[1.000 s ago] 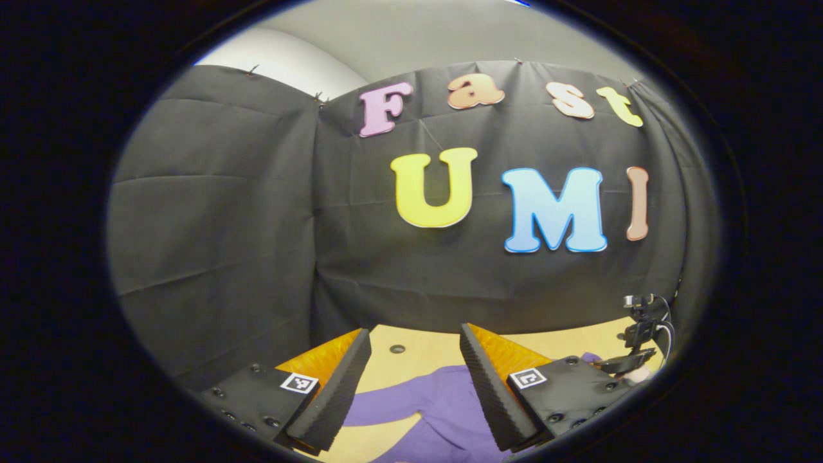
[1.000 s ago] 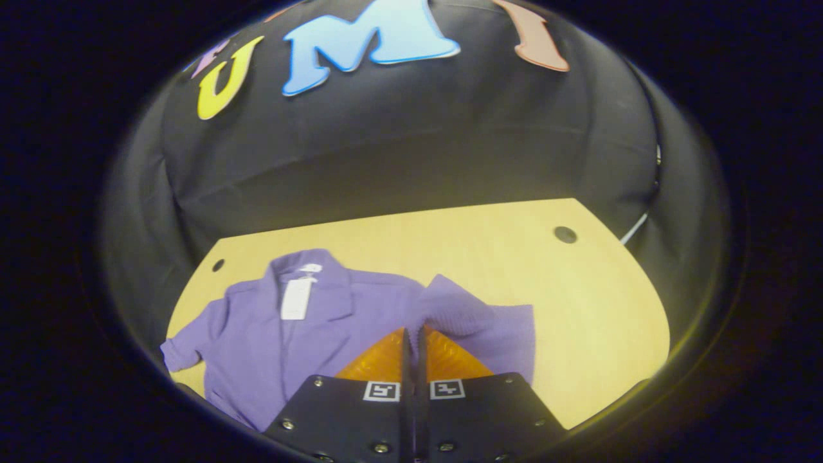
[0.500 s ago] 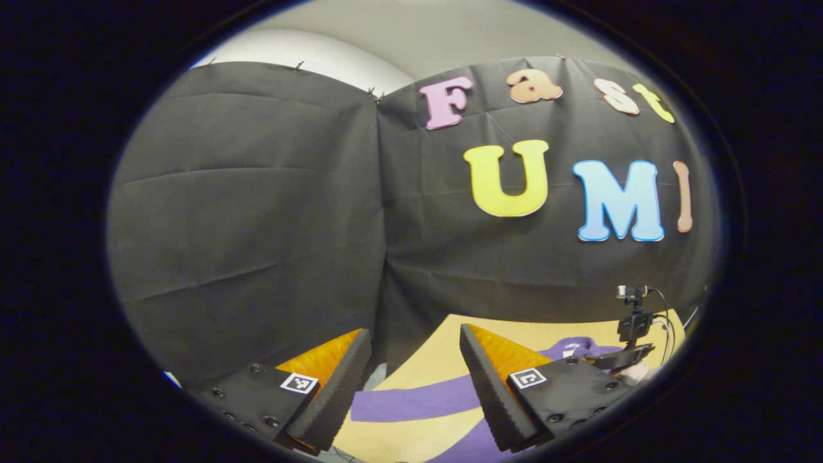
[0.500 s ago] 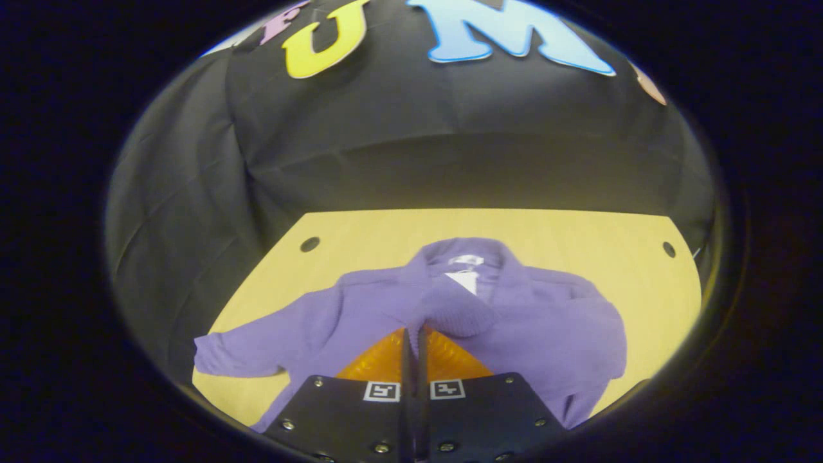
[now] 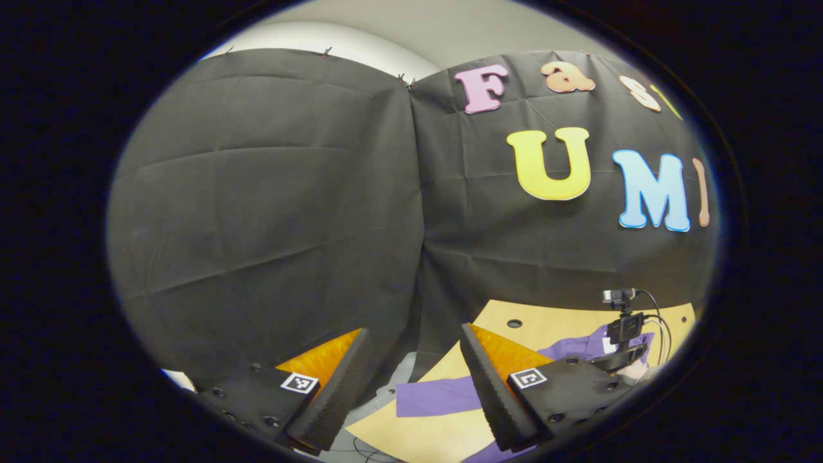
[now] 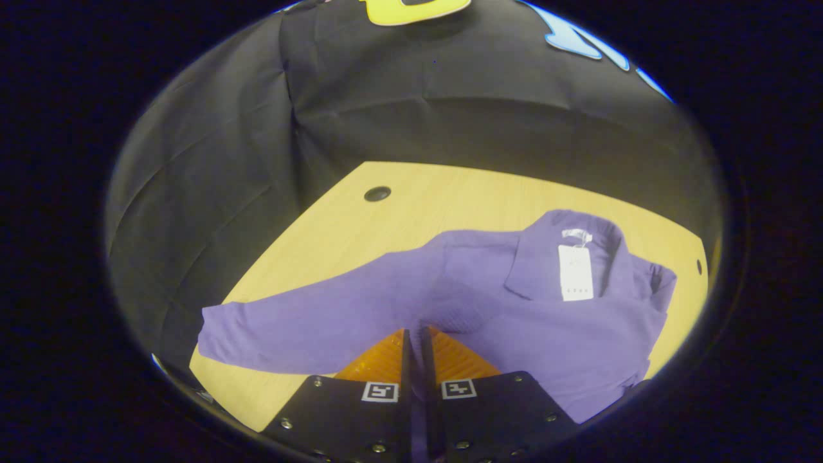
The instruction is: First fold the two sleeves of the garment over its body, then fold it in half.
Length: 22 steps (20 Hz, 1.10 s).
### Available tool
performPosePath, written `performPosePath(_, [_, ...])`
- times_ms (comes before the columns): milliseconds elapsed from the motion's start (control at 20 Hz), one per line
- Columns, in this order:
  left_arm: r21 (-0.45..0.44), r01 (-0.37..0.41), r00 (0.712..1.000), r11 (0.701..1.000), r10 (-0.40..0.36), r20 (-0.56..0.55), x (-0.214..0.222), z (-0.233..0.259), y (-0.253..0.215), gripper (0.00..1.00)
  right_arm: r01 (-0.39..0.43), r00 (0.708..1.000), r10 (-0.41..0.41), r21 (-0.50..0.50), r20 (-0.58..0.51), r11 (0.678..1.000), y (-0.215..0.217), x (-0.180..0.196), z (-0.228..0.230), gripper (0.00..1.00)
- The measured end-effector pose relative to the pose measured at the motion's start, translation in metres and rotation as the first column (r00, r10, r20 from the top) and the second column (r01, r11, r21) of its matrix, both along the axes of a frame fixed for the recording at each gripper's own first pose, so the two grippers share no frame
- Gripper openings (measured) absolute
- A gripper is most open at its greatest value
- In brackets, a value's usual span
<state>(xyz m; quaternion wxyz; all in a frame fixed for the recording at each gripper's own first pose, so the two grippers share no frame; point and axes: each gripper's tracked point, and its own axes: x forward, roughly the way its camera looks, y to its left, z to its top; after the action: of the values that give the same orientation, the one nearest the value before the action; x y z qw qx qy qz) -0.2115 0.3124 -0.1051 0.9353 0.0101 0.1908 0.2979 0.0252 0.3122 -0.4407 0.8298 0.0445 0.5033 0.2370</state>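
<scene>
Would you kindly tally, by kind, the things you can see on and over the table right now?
Purple garment: 1
White tag at its collar: 1
Wooden table: 1
Holes in the tabletop: 2
Grippers: 2, the left gripper and the right gripper
Total: 7

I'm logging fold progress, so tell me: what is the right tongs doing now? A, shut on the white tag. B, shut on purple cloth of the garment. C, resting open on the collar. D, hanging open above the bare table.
B: the right tongs is closed with purple cloth of the garment pinched between its fingers.
</scene>
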Motion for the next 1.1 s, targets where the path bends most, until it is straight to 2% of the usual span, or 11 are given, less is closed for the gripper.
performPosePath(50, [-0.016,0.008,1.0,1.0,-0.008,-0.003,0.0,-0.007,0.002,0.95,0.001,0.999,-0.001,0.017,-0.034,1.0,0.004,-0.008,-0.001,0.17])
performPosePath(200, [-0.055,0.036,0.999,0.998,-0.037,-0.025,0.008,-0.037,0.009,0.95,0.022,0.998,-0.022,0.006,-0.058,1.0,0.001,-0.015,-0.002,0.6])
performPosePath(250, [-0.063,0.043,0.998,0.997,-0.045,-0.038,0.012,-0.05,0.011,0.95,0.021,0.998,-0.021,-0.003,-0.053,1.0,-0.001,-0.021,0.0,0.79])
performPosePath(350, [-0.078,0.058,0.996,0.995,-0.063,-0.065,0.015,-0.077,0.015,0.95,0.016,0.999,-0.017,-0.003,-0.049,1.0,-0.003,-0.03,0.008,0.83])
performPosePath(500, [-0.102,0.08,0.989,0.992,-0.092,-0.113,0.02,-0.119,0.015,0.93,0.019,0.999,-0.019,0.0,-0.029,1.0,-0.012,-0.042,0.025,0.83])
performPosePath(600, [-0.123,0.085,0.984,0.989,-0.103,-0.145,0.024,-0.149,0.02,0.95,0.03,0.999,-0.03,0.007,-0.016,1.0,-0.017,-0.05,0.039,0.83])
performPosePath(650, [-0.135,0.084,0.981,0.987,-0.105,-0.163,0.024,-0.165,0.024,0.95,0.035,0.999,-0.035,0.015,-0.01,0.999,-0.019,-0.054,0.045,0.83])
performPosePath(700, [-0.144,0.08,0.977,0.986,-0.107,-0.186,0.025,-0.18,0.027,0.9,0.044,0.999,-0.044,0.022,-0.003,0.999,-0.022,-0.055,0.053,0.83])
performPosePath(850, [-0.173,0.071,0.964,0.982,-0.113,-0.242,0.03,-0.221,0.033,0.96,0.079,0.996,-0.081,0.056,0.028,0.995,-0.03,-0.056,0.081,0.83])
performPosePath(950, [-0.207,0.056,0.953,0.977,-0.115,-0.281,0.026,-0.247,0.038,0.9,0.109,0.992,-0.114,0.087,0.048,0.99,-0.036,-0.055,0.102,0.83])
performPosePath(1100, [-0.251,0.023,0.926,0.968,-0.116,-0.359,0.023,-0.292,0.035,0.96,0.151,0.984,-0.16,0.116,0.073,0.982,-0.053,-0.052,0.127,0.82])
